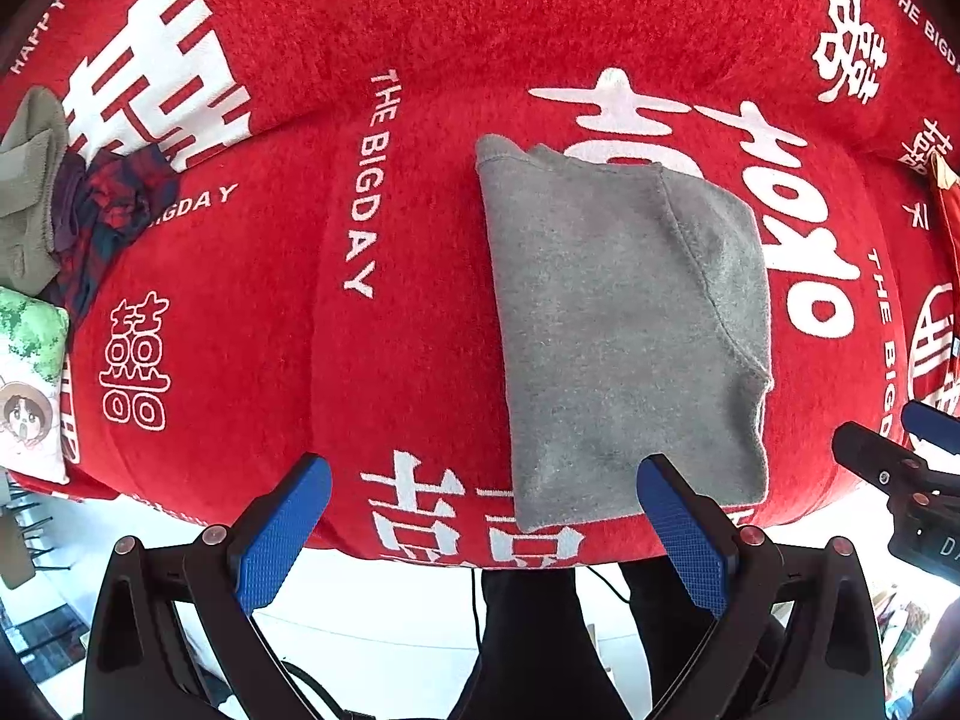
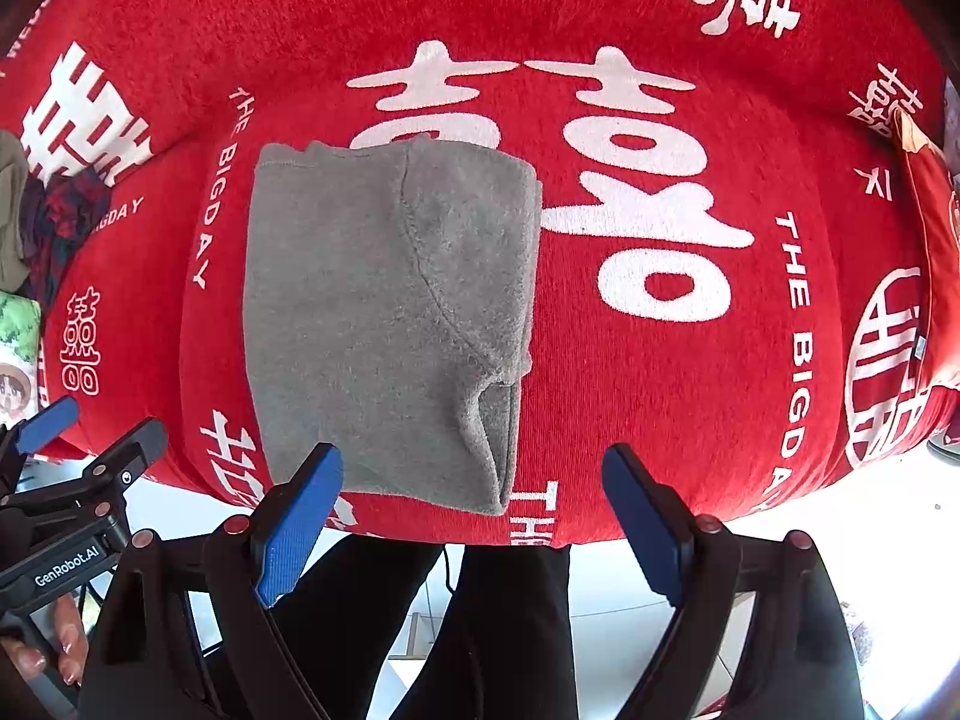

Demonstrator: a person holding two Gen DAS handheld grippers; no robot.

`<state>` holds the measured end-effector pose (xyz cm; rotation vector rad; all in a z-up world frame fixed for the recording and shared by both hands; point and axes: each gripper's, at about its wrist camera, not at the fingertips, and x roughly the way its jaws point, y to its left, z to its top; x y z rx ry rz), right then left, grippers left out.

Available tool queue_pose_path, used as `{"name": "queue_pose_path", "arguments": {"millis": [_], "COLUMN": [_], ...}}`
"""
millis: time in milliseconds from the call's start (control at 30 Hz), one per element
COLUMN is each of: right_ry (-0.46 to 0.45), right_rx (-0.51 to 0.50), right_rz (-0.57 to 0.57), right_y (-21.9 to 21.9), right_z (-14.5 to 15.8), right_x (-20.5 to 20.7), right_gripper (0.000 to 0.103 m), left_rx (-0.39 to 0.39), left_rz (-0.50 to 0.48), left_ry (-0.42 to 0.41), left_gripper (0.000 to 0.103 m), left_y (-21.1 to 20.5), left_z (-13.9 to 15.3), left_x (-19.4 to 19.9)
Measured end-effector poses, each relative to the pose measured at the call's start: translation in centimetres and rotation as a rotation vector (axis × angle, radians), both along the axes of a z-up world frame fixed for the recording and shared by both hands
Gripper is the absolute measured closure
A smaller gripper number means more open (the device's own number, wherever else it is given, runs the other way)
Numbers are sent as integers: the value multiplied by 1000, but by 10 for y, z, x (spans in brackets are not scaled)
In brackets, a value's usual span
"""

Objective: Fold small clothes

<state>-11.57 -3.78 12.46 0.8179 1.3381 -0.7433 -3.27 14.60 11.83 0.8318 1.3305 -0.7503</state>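
A grey fleece garment [image 1: 624, 324] lies folded into a tall rectangle on the red cover, its near edge at the front edge. It also shows in the right wrist view [image 2: 384, 312]. My left gripper [image 1: 480, 480] is open and empty, held above the front edge, its right finger over the garment's near corner. My right gripper [image 2: 474, 468] is open and empty, its left finger over the garment's near edge. The right gripper's tip shows in the left wrist view [image 1: 900, 444]; the left gripper's tip shows in the right wrist view [image 2: 90, 438].
A red cover with white characters [image 1: 390, 360] drapes the surface. A heap of olive and dark plaid clothes [image 1: 72, 210] lies at the far left, next to a cartoon-print cushion [image 1: 30, 378]. A red cushion [image 2: 930, 252] sits at the right. Dark trouser legs [image 2: 480, 630] stand below the front edge.
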Motion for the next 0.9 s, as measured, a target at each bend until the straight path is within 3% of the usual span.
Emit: {"name": "queue_pose_path", "arguments": {"millis": [900], "right_ry": [11], "right_rx": [-2], "right_rz": [19], "right_y": [2], "right_z": [-1], "right_x": [4], "right_gripper": [13], "left_rx": [-71], "left_rz": [22], "left_ry": [-6], "left_gripper": [1], "left_y": [-3], "left_z": [12], "left_x": [5]}}
